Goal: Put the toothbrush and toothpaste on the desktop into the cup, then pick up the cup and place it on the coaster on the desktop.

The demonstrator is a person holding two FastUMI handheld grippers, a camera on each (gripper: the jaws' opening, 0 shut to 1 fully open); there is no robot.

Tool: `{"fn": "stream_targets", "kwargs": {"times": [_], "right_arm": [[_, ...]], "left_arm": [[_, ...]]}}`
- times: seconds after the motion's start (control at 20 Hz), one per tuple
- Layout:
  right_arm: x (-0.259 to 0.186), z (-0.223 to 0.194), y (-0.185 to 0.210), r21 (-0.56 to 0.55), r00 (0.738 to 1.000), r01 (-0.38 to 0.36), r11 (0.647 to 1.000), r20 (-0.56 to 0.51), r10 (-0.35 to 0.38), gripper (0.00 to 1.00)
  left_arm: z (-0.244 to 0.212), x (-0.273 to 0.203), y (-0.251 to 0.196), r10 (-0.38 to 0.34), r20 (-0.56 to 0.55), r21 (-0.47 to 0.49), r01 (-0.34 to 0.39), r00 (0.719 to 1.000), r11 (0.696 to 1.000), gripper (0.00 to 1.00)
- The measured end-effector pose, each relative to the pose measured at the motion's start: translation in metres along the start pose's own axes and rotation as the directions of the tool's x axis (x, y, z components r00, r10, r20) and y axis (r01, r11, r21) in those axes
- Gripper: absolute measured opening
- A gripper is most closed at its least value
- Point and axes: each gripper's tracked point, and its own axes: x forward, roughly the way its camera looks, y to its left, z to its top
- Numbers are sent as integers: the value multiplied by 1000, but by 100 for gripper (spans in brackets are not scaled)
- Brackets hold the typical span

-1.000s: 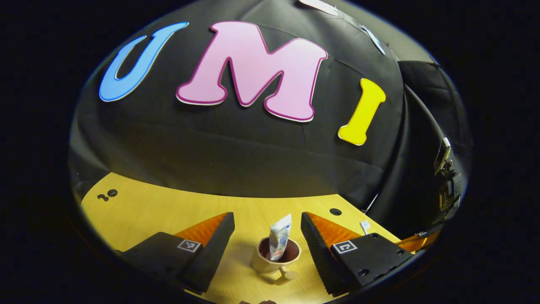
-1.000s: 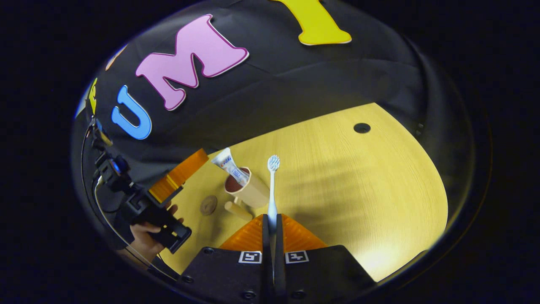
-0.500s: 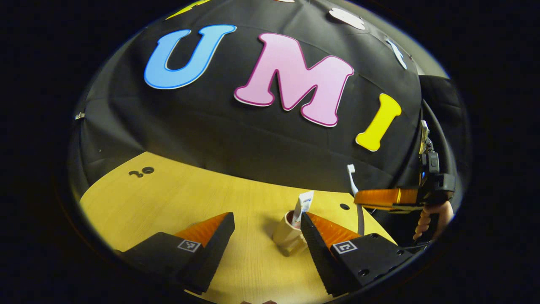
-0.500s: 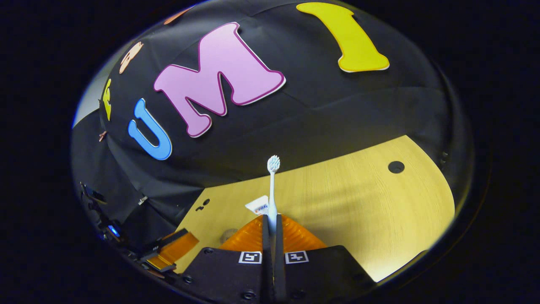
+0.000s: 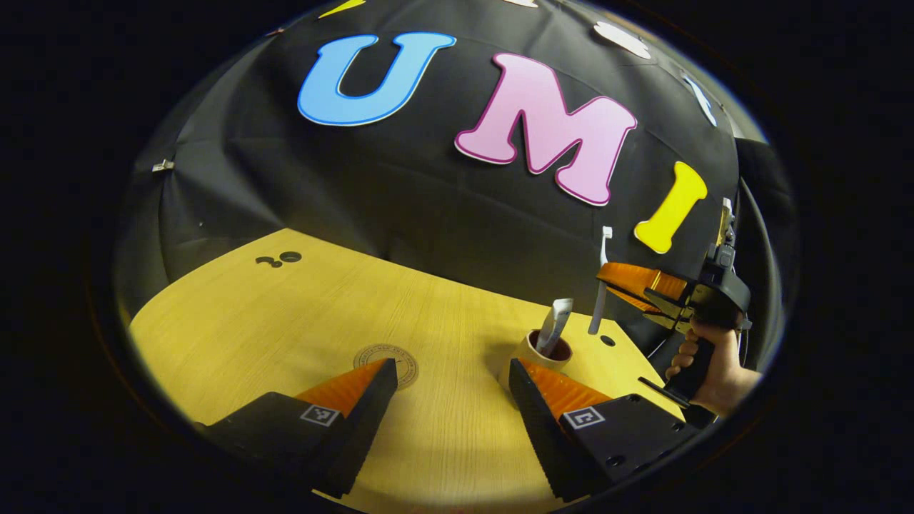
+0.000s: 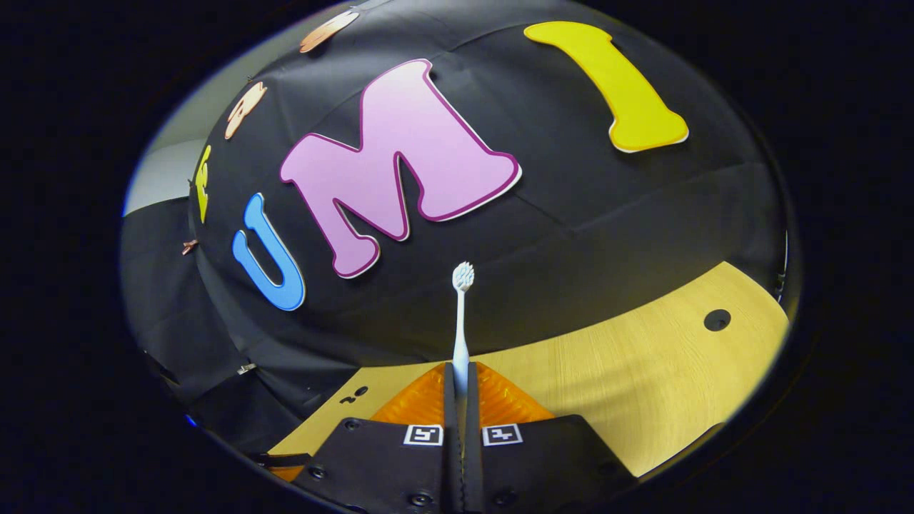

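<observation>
**Toothbrush in the air, toothpaste already in the cup**

One cup stands on the wooden desk, and it's our marker for everything here. One toothpaste tube is inside it, leaning against the rim with its flat end poking up and out. One round coaster lies flat on the desk to the left of the cup in the left gripper view, apart from it, nothing on it.

The left gripper hangs low over the desk on the near side of the cup, fingers spread wide with nothing between them. One finger tip sits just in front of the cup, the other close by the coaster.

Above the cup and to its right, the right gripper is gripped by a hand. Its fingers are pressed together, pinching the one toothbrush by its handle. The brush stands upright, bristles up, its lower end in the air just beside the cup's mouth and not inside it.
</observation>
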Motion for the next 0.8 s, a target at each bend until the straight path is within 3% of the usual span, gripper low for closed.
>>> {"fn": "stream_targets", "kwargs": {"times": [0.35, 0.65, 0.8], "right_arm": [[2, -25, -9, -82, 991, 3, 997, 136, 8, 5], [2, -63, -15, -175, 995, 21, 984, 104, -3, 5], [-7, -67, -5, -187, 996, -5, 982, 91, 22, 10]], "left_arm": [[-17, 14, 10, -4, -5, -15, 4, 1000, 1000, 98], [-31, 17, 8, -23, -24, -14, 22, 999, 1000, 97], [-35, 15, 3, -29, -34, -5, 29, 999, 1000, 98]]}}
